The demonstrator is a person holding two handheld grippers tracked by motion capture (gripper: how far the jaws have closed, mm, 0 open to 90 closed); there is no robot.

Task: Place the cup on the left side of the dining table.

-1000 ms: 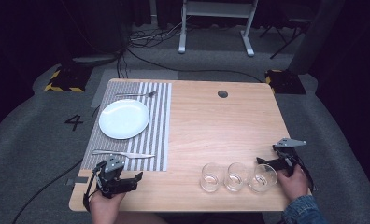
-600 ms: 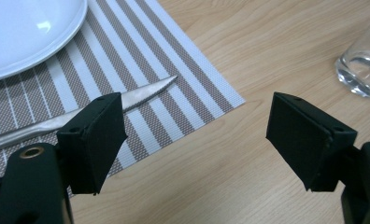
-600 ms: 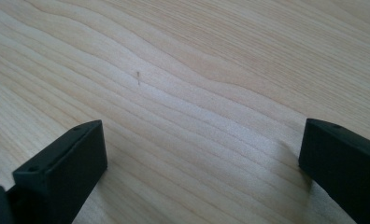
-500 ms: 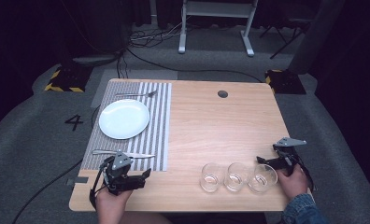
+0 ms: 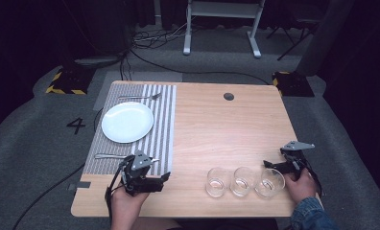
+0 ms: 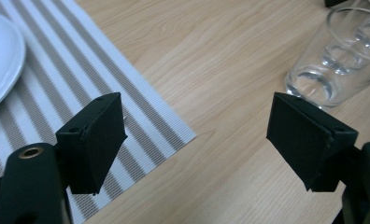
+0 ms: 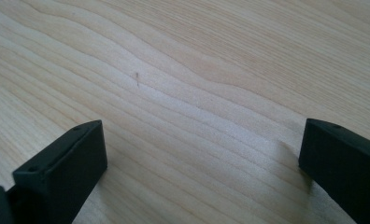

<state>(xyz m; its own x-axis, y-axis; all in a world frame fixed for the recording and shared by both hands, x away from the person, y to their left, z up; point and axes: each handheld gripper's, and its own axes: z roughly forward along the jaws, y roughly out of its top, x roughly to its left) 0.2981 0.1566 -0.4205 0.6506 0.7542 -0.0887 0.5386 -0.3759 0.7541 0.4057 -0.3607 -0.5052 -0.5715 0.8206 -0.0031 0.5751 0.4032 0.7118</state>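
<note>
Right now the left gripper [image 5: 160,178] is hovering near the counter's [image 5: 226,139] near edge, just off the near right corner of the striped placemat [image 5: 162,125]. Its jaws are standing apart with nothing between them. It is pointing along that edge toward 3 empty glasses in a row, and the left glass [image 5: 216,182] is the closest one. In the left gripper view that glass [image 6: 337,60] is sitting off to the upper right, not between the jaws. A good grasp is probably asking for a swing toward it, keeping level and low, so the pads are meeting the wall below the rim on both sides.

The right gripper [image 5: 270,166] is resting just beside the right glass [image 5: 269,183], jaws likewise apart and empty over bare wood. The middle glass [image 5: 242,181] is standing very close to its neighbours, so a jaw slipping between them is risking a knock. On the placemat a white plate [image 5: 127,122] is lying between 2 pieces of cutlery [image 5: 140,97], well clear.
</note>
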